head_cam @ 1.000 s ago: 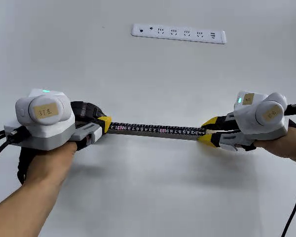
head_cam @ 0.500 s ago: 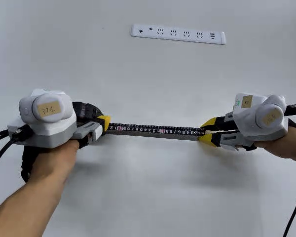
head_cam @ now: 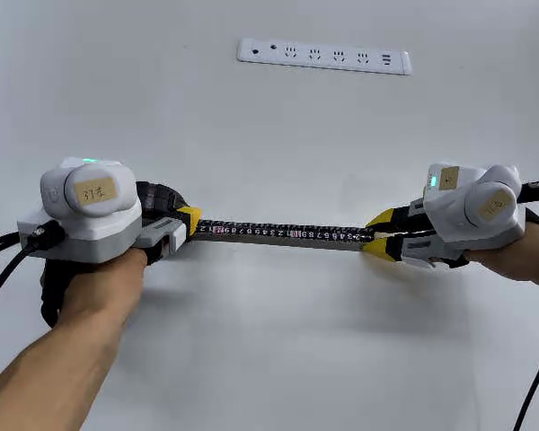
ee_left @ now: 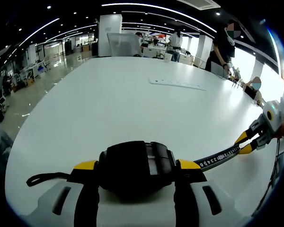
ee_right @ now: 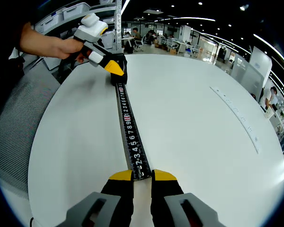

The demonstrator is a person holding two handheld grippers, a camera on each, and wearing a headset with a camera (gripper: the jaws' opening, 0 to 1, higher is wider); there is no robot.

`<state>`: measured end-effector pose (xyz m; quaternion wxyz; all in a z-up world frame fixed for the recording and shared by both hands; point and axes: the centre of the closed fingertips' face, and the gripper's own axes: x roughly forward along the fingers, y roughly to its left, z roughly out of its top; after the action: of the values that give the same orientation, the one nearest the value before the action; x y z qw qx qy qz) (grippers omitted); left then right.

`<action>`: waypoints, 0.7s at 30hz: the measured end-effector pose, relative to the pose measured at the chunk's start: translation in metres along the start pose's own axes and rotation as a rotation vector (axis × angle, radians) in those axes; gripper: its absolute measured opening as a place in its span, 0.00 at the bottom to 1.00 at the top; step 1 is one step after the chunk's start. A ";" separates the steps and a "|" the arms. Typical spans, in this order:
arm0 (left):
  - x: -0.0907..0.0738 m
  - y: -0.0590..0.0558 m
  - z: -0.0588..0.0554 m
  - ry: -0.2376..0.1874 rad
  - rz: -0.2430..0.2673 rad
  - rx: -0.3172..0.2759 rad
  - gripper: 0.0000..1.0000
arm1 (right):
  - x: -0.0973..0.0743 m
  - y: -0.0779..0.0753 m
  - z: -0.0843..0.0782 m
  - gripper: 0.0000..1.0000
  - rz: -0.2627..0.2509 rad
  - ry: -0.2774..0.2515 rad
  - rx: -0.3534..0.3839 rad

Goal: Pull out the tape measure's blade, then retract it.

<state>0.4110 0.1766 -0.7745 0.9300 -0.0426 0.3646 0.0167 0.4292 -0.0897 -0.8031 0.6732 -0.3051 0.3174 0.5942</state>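
Two grippers share one tape measure across a white table (head_cam: 269,350).

Head view: at the left of the frame, your left gripper (head_cam: 185,224) has its yellow-tipped jaws clamped on the black tape measure (head_cam: 158,199). The blade (head_cam: 283,234) runs out to the right, just above the table surface, across the middle of the frame. At the right of the frame, your right gripper (head_cam: 377,236) pinches the blade's far end with its jaws closed on it. Your left hand (head_cam: 99,287) and right hand (head_cam: 512,260) grasp the gripper bodies. A white power strip (head_cam: 323,57) lies near the top of the frame, well apart from the blade.

Left gripper view: the tape measure (ee_left: 135,156) sits at bottom centre, squeezed from both sides between the jaws of the left gripper (ee_left: 137,165). Its strap (ee_left: 42,178) loops out at lower left. The blade (ee_left: 220,156) leads to the right edge, where the right gripper (ee_left: 246,143) grips it.

Right gripper view: at bottom centre, the right gripper (ee_right: 137,176) has its jaws drawn together on the blade's tip. The blade (ee_right: 130,132), with its numbers readable, runs up the frame to the left gripper (ee_right: 114,67) at upper left. The power strip (ee_right: 236,116) lies at the right.
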 end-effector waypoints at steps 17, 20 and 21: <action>0.000 0.000 -0.001 0.007 -0.005 0.000 0.56 | 0.002 -0.002 -0.001 0.09 -0.006 0.005 -0.001; 0.000 0.000 -0.001 0.009 -0.008 -0.001 0.56 | 0.002 -0.002 -0.001 0.09 -0.006 0.007 -0.003; 0.000 0.001 -0.001 0.010 -0.010 0.001 0.56 | 0.002 -0.002 -0.001 0.09 -0.006 0.007 -0.003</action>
<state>0.4100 0.1771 -0.7752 0.9284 -0.0440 0.3689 0.0119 0.4317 -0.0896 -0.8056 0.6734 -0.3092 0.3179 0.5916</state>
